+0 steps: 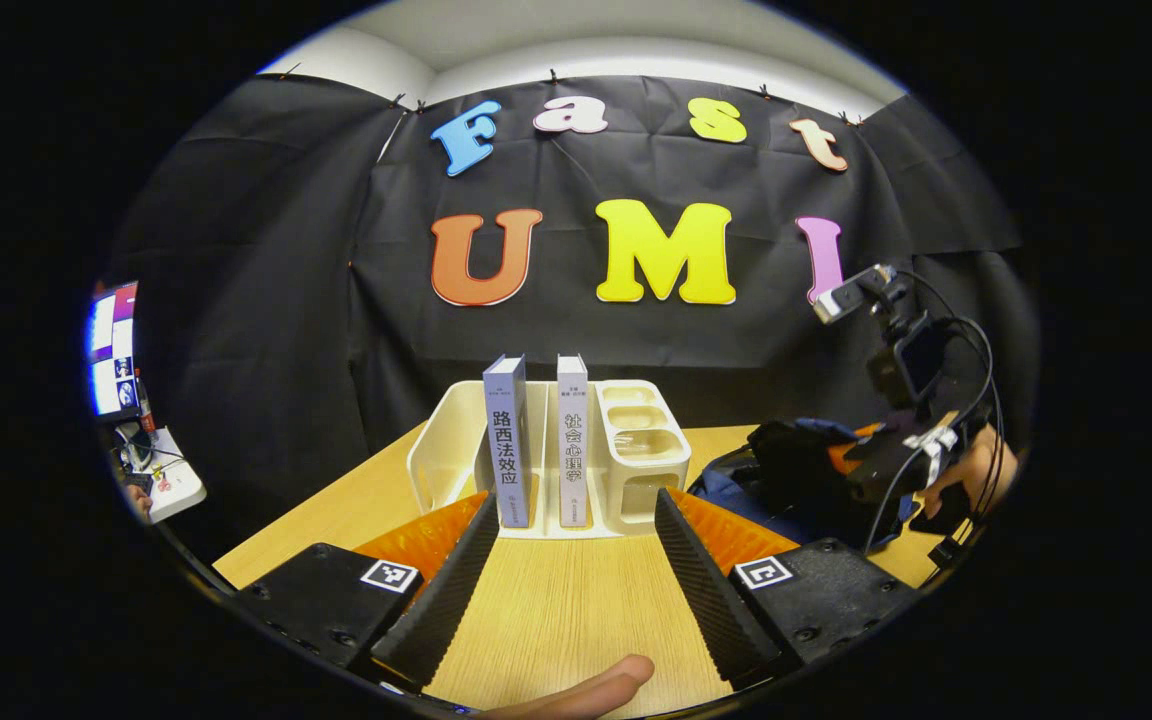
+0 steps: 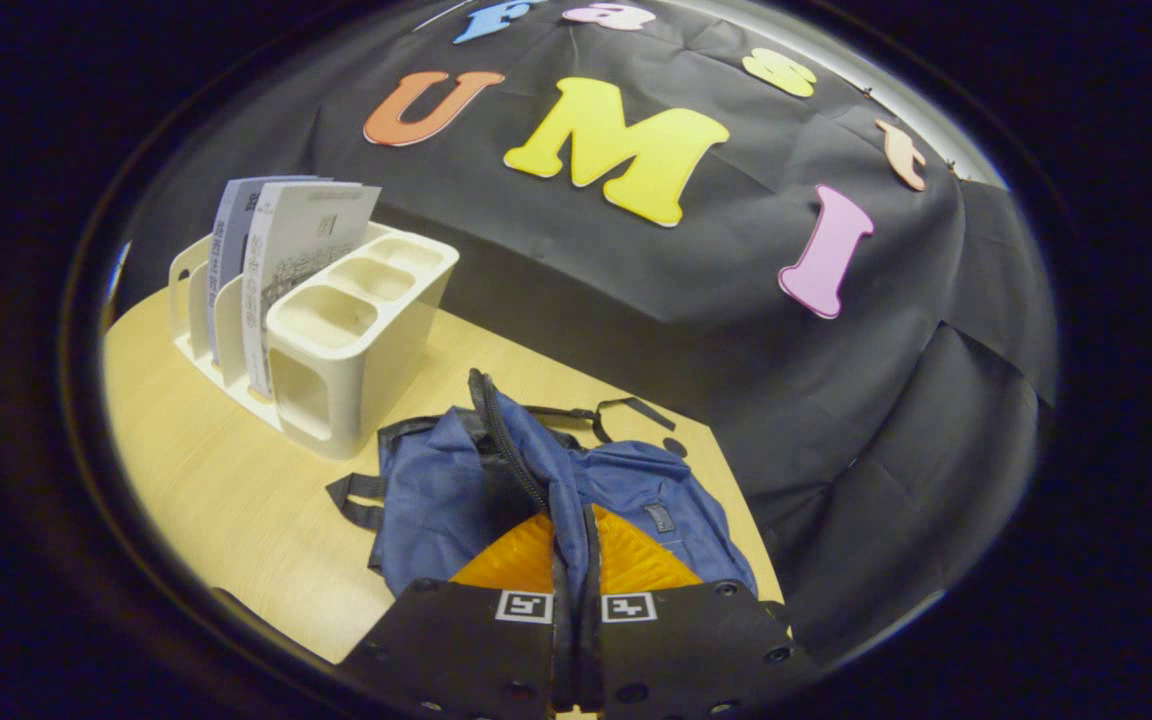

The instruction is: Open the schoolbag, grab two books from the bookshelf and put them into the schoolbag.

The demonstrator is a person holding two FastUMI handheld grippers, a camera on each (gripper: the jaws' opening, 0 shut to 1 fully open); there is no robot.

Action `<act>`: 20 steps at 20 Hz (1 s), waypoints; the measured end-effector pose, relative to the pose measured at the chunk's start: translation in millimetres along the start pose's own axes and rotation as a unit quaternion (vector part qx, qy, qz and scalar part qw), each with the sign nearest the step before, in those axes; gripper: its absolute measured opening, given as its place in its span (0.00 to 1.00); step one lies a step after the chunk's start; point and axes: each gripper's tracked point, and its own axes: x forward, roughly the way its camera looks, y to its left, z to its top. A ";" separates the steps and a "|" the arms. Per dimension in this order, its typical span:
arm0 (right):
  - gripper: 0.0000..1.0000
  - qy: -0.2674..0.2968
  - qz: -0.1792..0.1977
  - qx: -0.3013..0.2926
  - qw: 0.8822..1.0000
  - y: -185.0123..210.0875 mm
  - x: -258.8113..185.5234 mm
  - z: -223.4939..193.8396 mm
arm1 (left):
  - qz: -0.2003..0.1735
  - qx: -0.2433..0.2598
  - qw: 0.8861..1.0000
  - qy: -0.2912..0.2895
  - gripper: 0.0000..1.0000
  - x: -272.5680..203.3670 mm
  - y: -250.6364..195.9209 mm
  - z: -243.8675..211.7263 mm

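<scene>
Wooden table (image 1: 556, 600) | left tool (image 1: 572, 512) spread, facing books (image 1: 508, 440) (upright) | right tool (image 2: 570, 540) pinching schoolbag (image 2: 626, 480)

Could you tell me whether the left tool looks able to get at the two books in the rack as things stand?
Probably yes. The left tool is open and faces the two books, which stand upright in the cream rack. Bare table lies between, and the blue schoolbag sits off to one side.

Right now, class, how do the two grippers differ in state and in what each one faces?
The left gripper is open above bare table; the right gripper is shut. The left gripper faces the two books in the bookshelf; the right gripper is at the blue schoolbag. Both are hand-held.
</scene>
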 end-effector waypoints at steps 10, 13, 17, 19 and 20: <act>0.03 -0.035 0.002 0.048 0.998 -95.2 7.6 43.1 | 0.005 -0.029 0.999 0.014 0.99 30.5 -0.6 -12.5; 0.03 -0.048 0.001 0.048 0.998 -115.9 9.2 51.7 | 0.004 -0.028 1.000 0.013 0.99 36.5 3.3 -4.1; 0.03 -0.056 0.012 0.058 0.997 -131.0 9.1 60.2 | 0.009 -0.018 1.000 0.021 0.99 53.7 3.7 10.3; 0.03 -0.063 0.015 0.061 0.996 -137.2 9.3 64.6 | 0.013 0.001 1.000 0.022 0.99 65.4 5.0 23.0; 0.03 -0.066 0.018 0.062 0.996 -139.6 8.9 65.0 | 0.009 0.007 1.000 0.028 0.99 73.2 3.0 27.5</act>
